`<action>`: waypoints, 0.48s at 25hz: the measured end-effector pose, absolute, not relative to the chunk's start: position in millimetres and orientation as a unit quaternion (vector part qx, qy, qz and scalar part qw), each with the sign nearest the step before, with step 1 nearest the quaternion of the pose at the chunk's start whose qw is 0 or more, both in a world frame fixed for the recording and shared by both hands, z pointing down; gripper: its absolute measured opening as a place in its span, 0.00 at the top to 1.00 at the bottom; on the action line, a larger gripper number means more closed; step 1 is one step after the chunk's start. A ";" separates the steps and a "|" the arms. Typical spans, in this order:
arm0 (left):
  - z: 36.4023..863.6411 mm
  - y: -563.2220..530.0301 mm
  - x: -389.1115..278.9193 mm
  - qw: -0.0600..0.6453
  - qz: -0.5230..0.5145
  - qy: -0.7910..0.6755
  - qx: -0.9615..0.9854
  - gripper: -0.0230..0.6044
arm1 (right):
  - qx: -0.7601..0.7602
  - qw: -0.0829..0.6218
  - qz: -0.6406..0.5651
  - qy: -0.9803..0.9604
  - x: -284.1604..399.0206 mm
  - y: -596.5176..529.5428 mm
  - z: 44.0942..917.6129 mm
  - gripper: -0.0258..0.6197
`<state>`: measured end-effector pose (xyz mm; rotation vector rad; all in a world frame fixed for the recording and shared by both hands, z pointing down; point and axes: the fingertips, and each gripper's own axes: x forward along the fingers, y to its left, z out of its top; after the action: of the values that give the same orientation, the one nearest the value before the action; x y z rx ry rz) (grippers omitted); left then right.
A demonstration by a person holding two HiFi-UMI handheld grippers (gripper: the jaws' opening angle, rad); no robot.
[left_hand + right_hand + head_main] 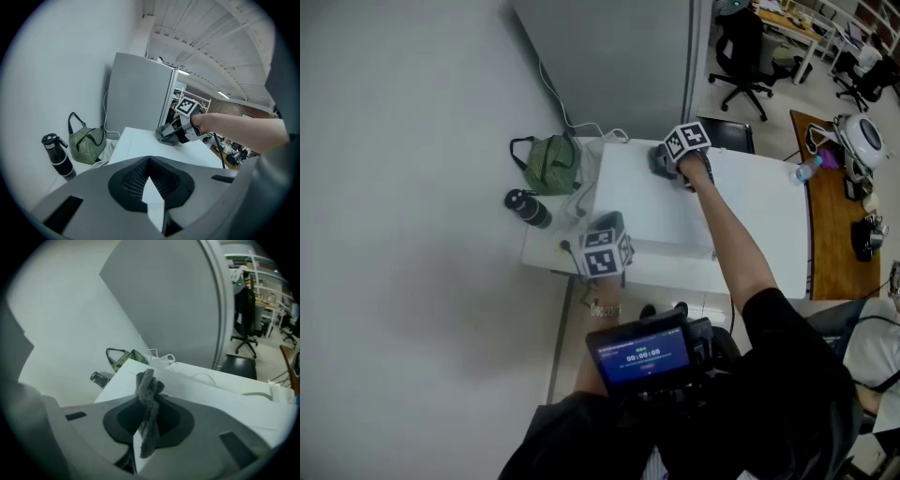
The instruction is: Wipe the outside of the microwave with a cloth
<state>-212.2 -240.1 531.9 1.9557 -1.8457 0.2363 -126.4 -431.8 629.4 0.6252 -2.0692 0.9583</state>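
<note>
Up on the white box-shaped microwave's (661, 211) top, at its far corner, lay a crumpled grey fabric cloth (146, 380), clamped in the right gripper (146, 401). The left gripper (149, 159) hung closed and empty. A green striped bag (551, 164) and a black cylindrical bottle (528, 208) stood beside the microwave.

The head view looks steeply down from above the front of the microwave (661, 202). The left gripper view faces across its top from low near its front. The right gripper view sits close over that top, which all three views share.
</note>
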 end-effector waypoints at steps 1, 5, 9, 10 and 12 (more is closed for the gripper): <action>530.9 -246.8 -203.1 0.218 0.086 -0.658 0.716 0.97 | 0.260 0.371 0.381 -0.806 -98.7 -437.0 629.6 0.89; 528.8 -269.0 -165.7 0.212 0.088 -0.622 0.748 0.97 | 0.329 0.346 0.406 -0.779 20.3 -449.9 630.5 0.89; 529.0 -279.4 -133.4 0.210 0.089 -0.591 0.774 0.97 | 0.387 0.354 0.407 -0.748 114.4 -439.8 635.1 0.89; 528.8 -280.6 -128.4 0.210 0.089 -0.586 0.778 0.97 | 0.395 0.358 0.406 -0.742 125.8 -436.8 635.4 0.89; 528.1 -280.9 -124.1 0.210 0.090 -0.580 0.782 0.97 | 0.405 0.362 0.404 -0.736 130.4 -432.4 631.4 0.89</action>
<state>-124.1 -280.9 528.1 2.1736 -1.6138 0.2504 130.4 -432.4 631.4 1.0438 -1.8960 1.0403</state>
